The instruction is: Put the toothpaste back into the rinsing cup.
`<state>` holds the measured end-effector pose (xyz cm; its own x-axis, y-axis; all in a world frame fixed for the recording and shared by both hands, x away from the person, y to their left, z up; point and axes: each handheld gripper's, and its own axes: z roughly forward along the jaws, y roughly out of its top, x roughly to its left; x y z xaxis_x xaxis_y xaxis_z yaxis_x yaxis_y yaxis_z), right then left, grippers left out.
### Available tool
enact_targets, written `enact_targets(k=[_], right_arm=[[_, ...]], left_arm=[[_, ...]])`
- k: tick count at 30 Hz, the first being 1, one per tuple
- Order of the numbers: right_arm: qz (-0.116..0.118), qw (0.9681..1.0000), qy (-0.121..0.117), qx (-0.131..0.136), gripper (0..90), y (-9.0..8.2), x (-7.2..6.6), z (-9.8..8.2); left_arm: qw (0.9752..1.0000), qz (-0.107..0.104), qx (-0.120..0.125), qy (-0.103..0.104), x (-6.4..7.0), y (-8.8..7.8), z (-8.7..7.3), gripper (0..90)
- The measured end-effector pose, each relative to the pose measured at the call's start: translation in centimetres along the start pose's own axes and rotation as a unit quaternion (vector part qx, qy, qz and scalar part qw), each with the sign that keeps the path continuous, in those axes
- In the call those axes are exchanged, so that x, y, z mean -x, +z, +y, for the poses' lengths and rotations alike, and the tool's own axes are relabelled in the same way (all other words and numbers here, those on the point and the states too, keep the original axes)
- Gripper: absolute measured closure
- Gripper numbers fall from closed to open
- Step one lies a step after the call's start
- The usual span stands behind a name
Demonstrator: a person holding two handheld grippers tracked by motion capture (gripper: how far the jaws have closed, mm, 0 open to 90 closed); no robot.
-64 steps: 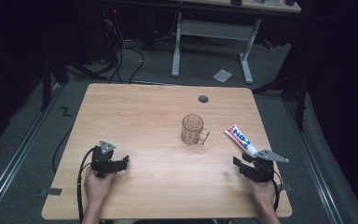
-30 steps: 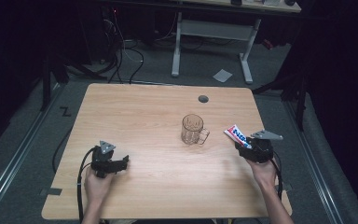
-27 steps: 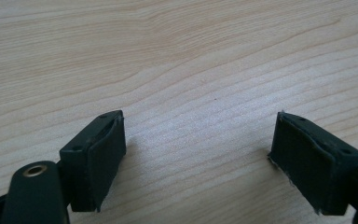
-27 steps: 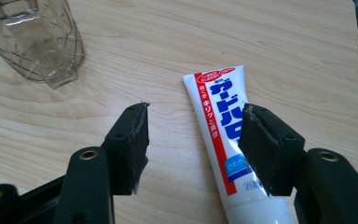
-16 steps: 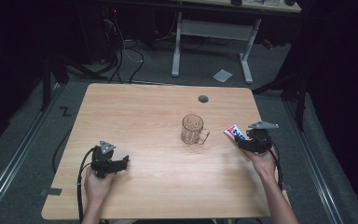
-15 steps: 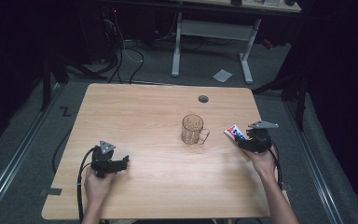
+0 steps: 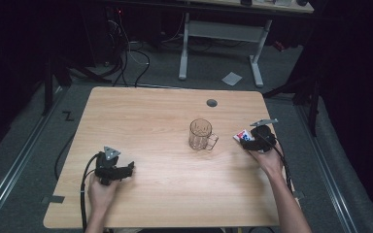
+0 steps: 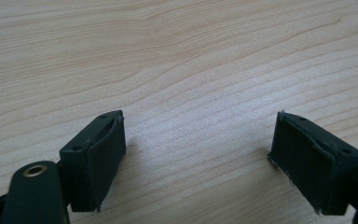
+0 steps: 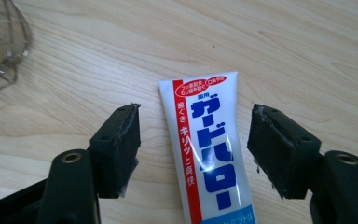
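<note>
the toothpaste tube (image 9: 208,154) lies flat on the counter (image 7: 165,126) near the glass mug (image 7: 200,134), between the wide-open jaws of the right claw (image 9: 193,149) — it looks soft, light and a bit slippery, so squeeze its middle gently — the left claw (image 8: 200,158) is wide and empty.

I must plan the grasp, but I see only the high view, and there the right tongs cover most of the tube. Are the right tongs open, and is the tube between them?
Observer: Yes. In the right gripper view the right tongs are open, and the toothpaste tube lies flat between the jaws, touching neither.
Operator: Which end faces away from the tongs?
Observer: The flat crimped end; the cap end is out of frame.
Operator: And the left tongs?
Observer: The left tongs are open over bare table.
</note>
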<state>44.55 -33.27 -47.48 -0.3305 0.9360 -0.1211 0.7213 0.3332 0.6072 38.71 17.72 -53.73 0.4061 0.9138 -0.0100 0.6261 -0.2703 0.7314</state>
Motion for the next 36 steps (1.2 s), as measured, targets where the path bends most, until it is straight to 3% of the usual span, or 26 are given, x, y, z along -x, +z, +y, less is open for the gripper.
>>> enact_targets(k=[9,17,22,29,36], right_arm=[[-0.009,0.9997,-0.003,-0.021,34.6,1.5,0.2,0.6],[-0.011,0.9988,0.012,-0.046,34.2,2.6,1.0,0.3],[-0.003,0.9985,0.018,-0.051,36.3,2.9,1.2,0.2],[-0.002,0.9977,0.000,-0.068,41.2,3.9,0.6,0.1],[0.023,0.9965,0.022,-0.077,44.9,4.0,1.1,0.2]], left_arm=[[1.0000,0.000,0.000,0.000,0.0,0.0,0.0,17.9],[1.0000,0.000,0.000,0.000,0.0,0.0,0.0,17.9],[1.0000,0.000,0.000,0.000,0.0,0.0,0.0,17.9],[1.0000,0.000,0.000,0.000,0.0,0.0,0.0,17.9],[1.0000,0.000,0.000,0.000,0.0,0.0,0.0,18.0]])
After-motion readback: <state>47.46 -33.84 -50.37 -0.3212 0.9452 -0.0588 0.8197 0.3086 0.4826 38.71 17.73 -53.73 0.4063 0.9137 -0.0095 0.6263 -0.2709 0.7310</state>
